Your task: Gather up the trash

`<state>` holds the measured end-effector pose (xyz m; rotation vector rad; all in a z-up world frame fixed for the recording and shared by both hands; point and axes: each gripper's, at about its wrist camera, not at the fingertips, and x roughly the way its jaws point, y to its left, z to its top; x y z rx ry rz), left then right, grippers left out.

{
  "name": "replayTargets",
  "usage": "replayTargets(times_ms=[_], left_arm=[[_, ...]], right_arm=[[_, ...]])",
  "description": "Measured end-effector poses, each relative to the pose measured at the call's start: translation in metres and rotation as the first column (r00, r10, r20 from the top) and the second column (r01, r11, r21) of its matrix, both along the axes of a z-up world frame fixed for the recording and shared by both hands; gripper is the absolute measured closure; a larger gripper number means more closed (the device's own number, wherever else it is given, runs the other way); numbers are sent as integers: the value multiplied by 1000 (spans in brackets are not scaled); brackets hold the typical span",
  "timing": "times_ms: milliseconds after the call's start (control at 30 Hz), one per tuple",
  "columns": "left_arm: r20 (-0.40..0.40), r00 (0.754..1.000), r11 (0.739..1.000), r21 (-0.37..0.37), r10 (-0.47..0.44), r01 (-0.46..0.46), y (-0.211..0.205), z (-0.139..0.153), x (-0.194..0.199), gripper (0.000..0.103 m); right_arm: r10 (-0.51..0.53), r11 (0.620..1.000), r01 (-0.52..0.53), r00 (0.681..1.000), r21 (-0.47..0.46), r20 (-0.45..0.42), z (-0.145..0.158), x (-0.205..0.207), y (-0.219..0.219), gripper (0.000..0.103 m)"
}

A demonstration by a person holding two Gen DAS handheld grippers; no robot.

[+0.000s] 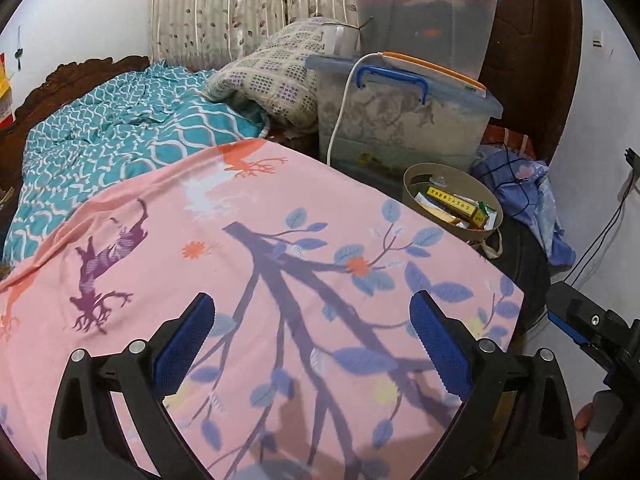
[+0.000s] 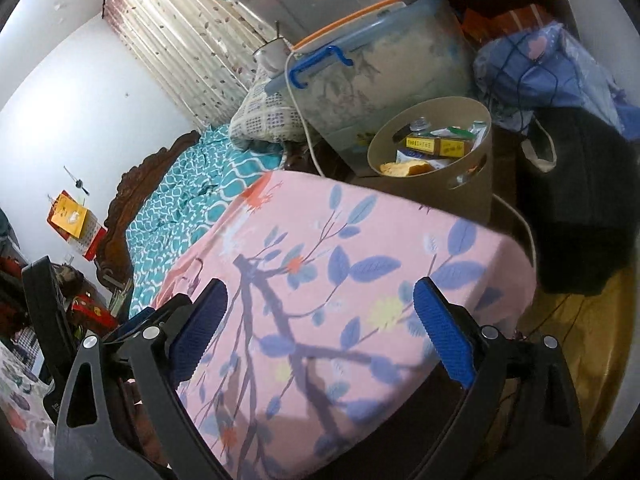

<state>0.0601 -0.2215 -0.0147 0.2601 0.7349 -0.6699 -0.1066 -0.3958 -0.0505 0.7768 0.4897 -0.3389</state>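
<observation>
The round tan plastic bin hides most of its contents below its rim. Print on the yellow rectangular carton inside is too small to read. The frosted clear plastic storage box blurs its contents, possibly fabric. The teal-lidded upper plastic tub is cut off by the top edge.

The pink sheet is smooth matt cloth printed with leaves; at 10 o'clock the teal quilt looks soft and rumpled. The 2 storage boxes are cloudy, slightly glossy plastic – the blue handle shines. The beige bin at 1 o'clock looks matt, like card or plastic. The headboard is dark carved wood. Both grippers' pads are rough-textured blue on matt black plastic, with bright metal screws.
</observation>
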Motion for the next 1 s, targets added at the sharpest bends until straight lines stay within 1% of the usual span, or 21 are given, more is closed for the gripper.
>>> replayTargets(times_ms=[133, 300, 433, 1000], left_arm=[[13, 1000, 1000, -9, 22, -22, 15, 1, -8, 9], [40, 997, 998, 8, 62, -63, 25, 1, -15, 9], [57, 994, 995, 22, 95, -96, 30, 1, -19, 9], [150, 983, 992, 57, 101, -111, 22, 15, -44, 9]], right_arm=[[0, 1000, 0, 1000, -9, -4, 3, -7, 13, 9], [-8, 1000, 7, 1000, -20, -11, 4, -14, 25, 8], [-35, 999, 34, 999, -40, -19, 7, -19, 30, 5], [-86, 993, 90, 995, -82, 46, 20, -41, 31, 4]])
